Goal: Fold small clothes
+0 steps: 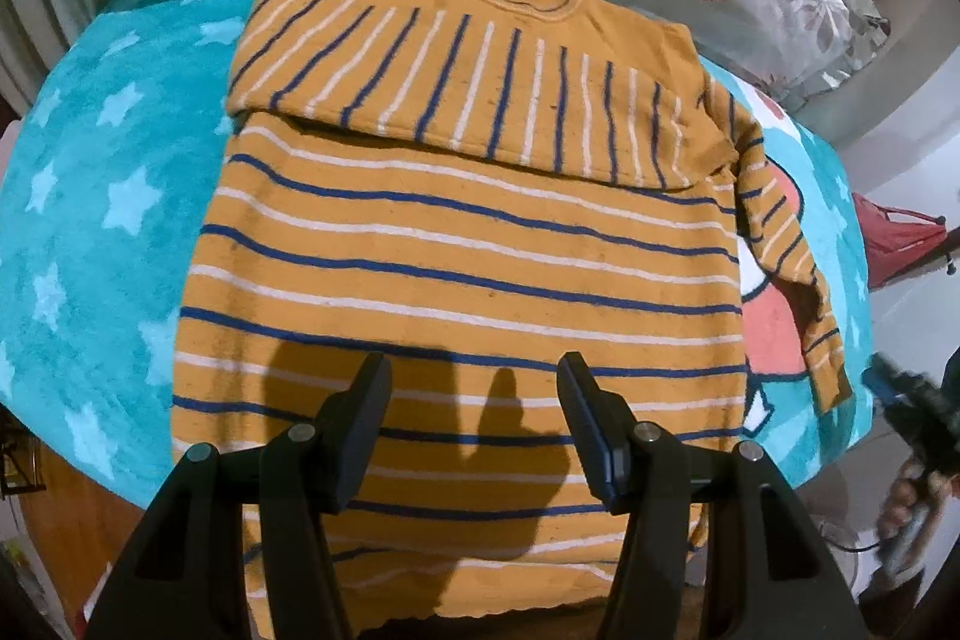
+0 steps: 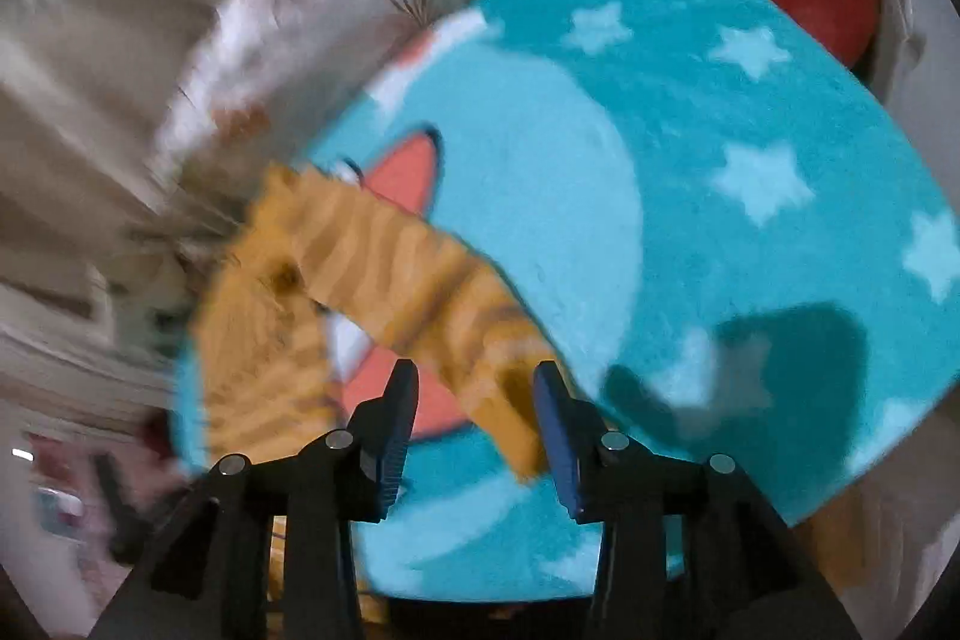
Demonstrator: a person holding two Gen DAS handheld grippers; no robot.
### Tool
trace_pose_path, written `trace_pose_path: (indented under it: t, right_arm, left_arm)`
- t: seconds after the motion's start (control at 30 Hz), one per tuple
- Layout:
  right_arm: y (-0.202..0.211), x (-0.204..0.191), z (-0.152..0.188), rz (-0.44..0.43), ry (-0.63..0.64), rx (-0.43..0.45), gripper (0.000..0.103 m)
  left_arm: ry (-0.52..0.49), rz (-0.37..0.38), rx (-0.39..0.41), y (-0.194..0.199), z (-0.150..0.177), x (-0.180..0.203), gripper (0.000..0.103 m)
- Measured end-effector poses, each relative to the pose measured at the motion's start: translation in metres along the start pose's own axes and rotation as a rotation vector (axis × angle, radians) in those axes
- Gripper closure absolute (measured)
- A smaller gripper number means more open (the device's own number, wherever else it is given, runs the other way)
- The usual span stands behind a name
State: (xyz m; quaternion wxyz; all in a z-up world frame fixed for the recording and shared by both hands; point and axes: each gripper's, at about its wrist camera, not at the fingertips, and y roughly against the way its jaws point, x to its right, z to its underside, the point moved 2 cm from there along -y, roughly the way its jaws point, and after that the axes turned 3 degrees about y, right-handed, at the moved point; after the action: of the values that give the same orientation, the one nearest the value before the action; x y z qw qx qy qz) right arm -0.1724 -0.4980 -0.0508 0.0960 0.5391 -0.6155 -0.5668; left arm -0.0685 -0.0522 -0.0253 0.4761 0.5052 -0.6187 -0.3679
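From the left wrist, the mustard striped sweater is lying flat on the turquoise star blanket, one sleeve folded across its chest, while the left gripper is hovering, fingers spread, empty. From the right wrist, blurred, the right gripper is hanging with fingers apart over the other sleeve.

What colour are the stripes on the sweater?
Blue and white stripes on the mustard-yellow sweater, clearest in the left wrist view.

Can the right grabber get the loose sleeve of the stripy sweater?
Probably yes. The right grabber is open, and the sleeve lies flat on the blue star blanket, its cuff between the fingers with nothing covering it.
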Motion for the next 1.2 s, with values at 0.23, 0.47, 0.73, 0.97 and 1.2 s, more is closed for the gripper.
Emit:
trace_pose_path:
  t: [0.23,0.47,0.73,0.97,1.2]
  right_arm:
    - [-0.035,0.011,0.022,0.115,0.035,-0.034,0.09]
    - [0.025,0.018,-0.044,0.349,0.155,0.124,0.094]
    - [0.08,0.108,-0.096,0.501,-0.129,0.278,0.076]
    - [0.03,0.129,-0.052,0.095,-0.306,0.215,0.075]
    - [-0.024,0.138,-0.063,0.001,-0.478,0.244,0.067]
  left_arm:
    - [-0.029,0.009,-0.029,-0.007,0.004,0.009,0.042]
    - [-0.024,0.012,0.005,0.001,-0.001,0.005,0.042]
    - [-0.039,-0.005,0.009,-0.004,-0.012,0.009,0.041]
    - [-0.031,0.015,-0.047,-0.02,-0.009,0.018,0.039]
    - [-0.039,0.002,-0.05,-0.02,-0.008,0.023,0.039]
